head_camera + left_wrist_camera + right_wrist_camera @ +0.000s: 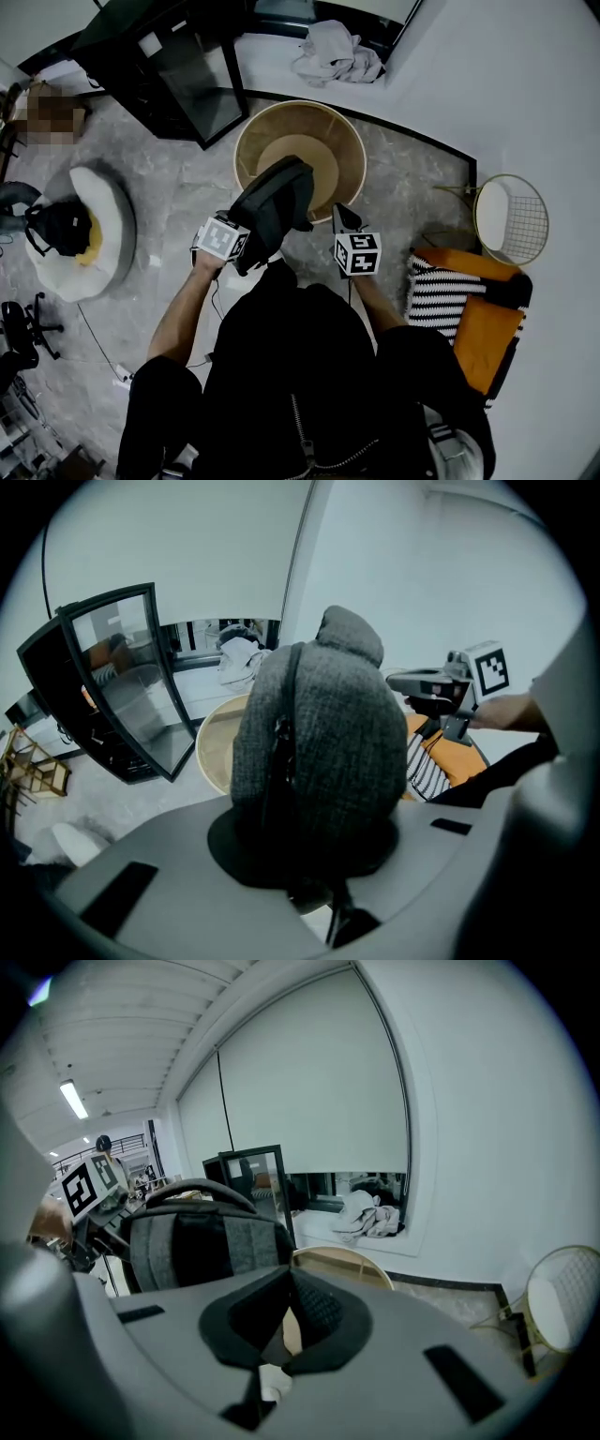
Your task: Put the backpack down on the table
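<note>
Grey woven backpack (272, 208): held in the air over the near rim of the round beige table (349, 150). Left gripper (248, 251): jaws clamped on the backpack, a narrow gap between them. Right gripper (343, 221): jaws pressed together, holding nothing, just beside the backpack at the table's near edge.

Grey backpack (323, 742) in the grip of the left tongs (305, 860), round table (212, 747) beyond.

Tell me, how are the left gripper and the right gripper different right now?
The left gripper has its jaws clamped on the grey backpack; the right gripper has its jaws shut on nothing. The left points down more steeply than the right. Both carry a black-and-white marker cube.
</note>
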